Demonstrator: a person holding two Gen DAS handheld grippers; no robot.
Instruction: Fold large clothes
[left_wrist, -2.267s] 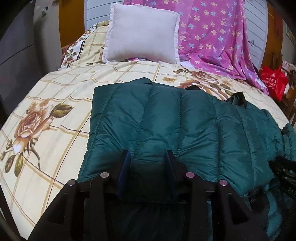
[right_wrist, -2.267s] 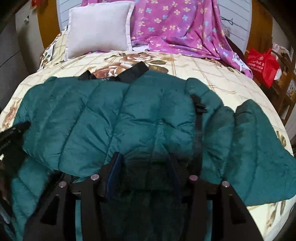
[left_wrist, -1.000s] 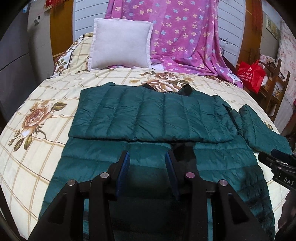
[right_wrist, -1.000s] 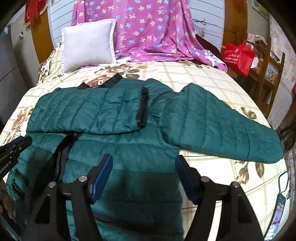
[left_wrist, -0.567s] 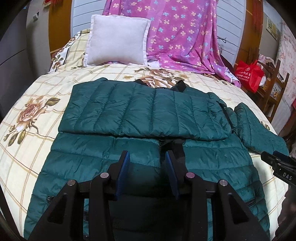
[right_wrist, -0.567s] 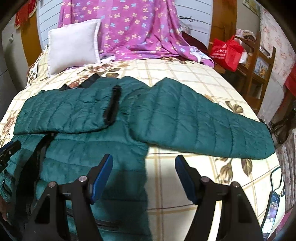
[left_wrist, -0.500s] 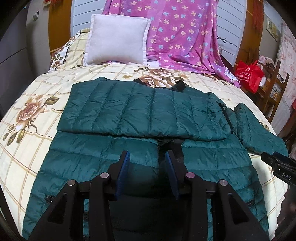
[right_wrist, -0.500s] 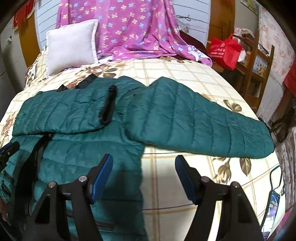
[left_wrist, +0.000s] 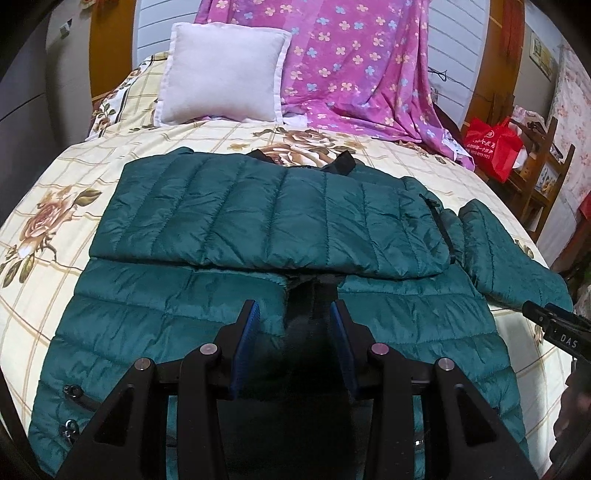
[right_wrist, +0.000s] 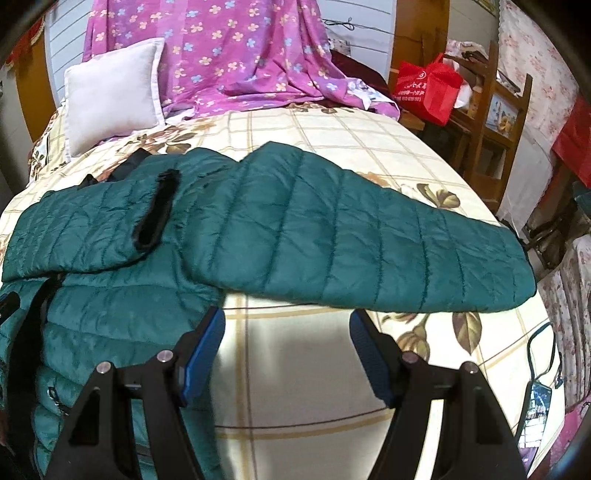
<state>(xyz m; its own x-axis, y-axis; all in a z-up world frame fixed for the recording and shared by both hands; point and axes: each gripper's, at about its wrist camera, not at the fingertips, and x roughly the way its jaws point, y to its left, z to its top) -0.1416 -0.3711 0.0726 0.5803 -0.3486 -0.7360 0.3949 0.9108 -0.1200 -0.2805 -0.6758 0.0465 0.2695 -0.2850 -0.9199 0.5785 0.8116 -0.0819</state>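
A dark green quilted down jacket (left_wrist: 266, 221) lies flat on the bed, front side up. Its left sleeve (left_wrist: 258, 218) is folded across the chest. Its right sleeve (right_wrist: 369, 243) stretches out to the right over the bed cover. My left gripper (left_wrist: 293, 314) hovers over the jacket's lower middle, near the black zipper line, open and empty. My right gripper (right_wrist: 288, 321) is wide open and empty, above bare bed cover just in front of the outstretched sleeve. The right gripper's tip also shows at the right edge of the left wrist view (left_wrist: 554, 325).
The bed (right_wrist: 303, 369) has a cream checked cover with roses. A white pillow (left_wrist: 221, 74) and a pink flowered blanket (left_wrist: 351, 66) lie at the head. A red bag (right_wrist: 424, 85) and wooden shelves (right_wrist: 498, 110) stand to the right. A phone with a cable (right_wrist: 535, 402) lies at the bed's right edge.
Both grippers let go of the folded sleeve and pulled back from the jacket. The right gripper opened wide and swung right, toward the outstretched sleeve. The left gripper barely moved lately.
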